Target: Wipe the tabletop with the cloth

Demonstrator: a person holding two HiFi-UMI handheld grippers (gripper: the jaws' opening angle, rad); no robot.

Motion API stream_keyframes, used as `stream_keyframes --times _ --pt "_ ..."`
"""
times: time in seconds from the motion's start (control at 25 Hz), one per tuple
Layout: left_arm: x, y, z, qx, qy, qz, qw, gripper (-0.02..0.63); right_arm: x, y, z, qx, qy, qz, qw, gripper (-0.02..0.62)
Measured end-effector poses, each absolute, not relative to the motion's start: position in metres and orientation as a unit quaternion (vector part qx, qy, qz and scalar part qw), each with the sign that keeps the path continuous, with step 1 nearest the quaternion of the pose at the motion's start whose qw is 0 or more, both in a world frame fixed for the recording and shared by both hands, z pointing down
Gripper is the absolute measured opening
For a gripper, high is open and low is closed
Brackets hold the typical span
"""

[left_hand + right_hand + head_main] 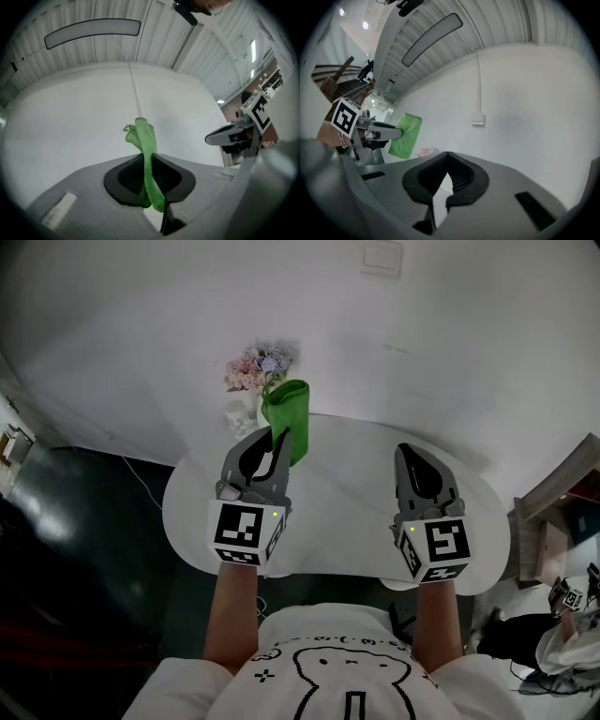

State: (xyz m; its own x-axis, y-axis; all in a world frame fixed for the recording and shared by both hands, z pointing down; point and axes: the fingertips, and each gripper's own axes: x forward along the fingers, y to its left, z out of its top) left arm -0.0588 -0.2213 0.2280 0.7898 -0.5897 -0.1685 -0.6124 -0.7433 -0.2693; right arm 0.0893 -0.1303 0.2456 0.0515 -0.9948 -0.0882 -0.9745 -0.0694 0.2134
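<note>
This is a plain indoor room, home-like rather than a workshop. A white oval bench (356,474) stands against a bare white wall (141,334). Flowers (255,369) sit at its far edge, below a wall switch (382,257). Overhead is a slatted ceiling (164,28) with a long light panel (92,32), and wooden furniture (551,505) stands to the right.

A plain white wall (169,324) carries a switch plate (382,257) high up. A rounded white table (356,474) stands by it on a dark floor (75,521). Overhead, a ribbed ceiling (159,28) holds a long light panel (92,32). Wooden furniture (548,507) stands at the right.
</note>
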Motion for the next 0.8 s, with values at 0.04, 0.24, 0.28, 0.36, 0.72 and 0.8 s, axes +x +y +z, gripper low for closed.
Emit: stream_keyframes --times 0.04,0.24,0.28,0.36,0.72,0.8 --pt "-0.057 -0.221 0.226 -0.935 0.316 0.038 0.159 0.054 0.088 -0.131 0.244 0.725 -0.679 -0.109 0.05 -0.002" --pt "-0.048 -0.221 0.221 -0.941 0.293 0.049 0.161 0.054 0.085 -0.129 0.239 0.728 -0.673 -0.125 0.051 -0.002" --pt "-0.048 -0.221 0.22 -0.942 0.29 0.052 0.16 0.054 0.085 -0.128 0.238 0.73 -0.67 -0.127 0.051 -0.002" --pt "-0.046 -0.22 0.22 -0.944 0.285 0.057 0.157 0.054 0.085 -0.127 0.236 0.736 -0.663 -0.127 0.051 -0.002" --pt "-0.045 -0.219 0.219 -0.949 0.273 0.066 0.145 0.054 0.085 -0.125 0.24 0.747 -0.653 -0.111 0.052 -0.002" --pt "-0.044 -0.22 0.221 -0.95 0.27 0.065 0.146 0.054 0.084 -0.126 0.242 0.749 -0.651 -0.111 0.053 -0.002"
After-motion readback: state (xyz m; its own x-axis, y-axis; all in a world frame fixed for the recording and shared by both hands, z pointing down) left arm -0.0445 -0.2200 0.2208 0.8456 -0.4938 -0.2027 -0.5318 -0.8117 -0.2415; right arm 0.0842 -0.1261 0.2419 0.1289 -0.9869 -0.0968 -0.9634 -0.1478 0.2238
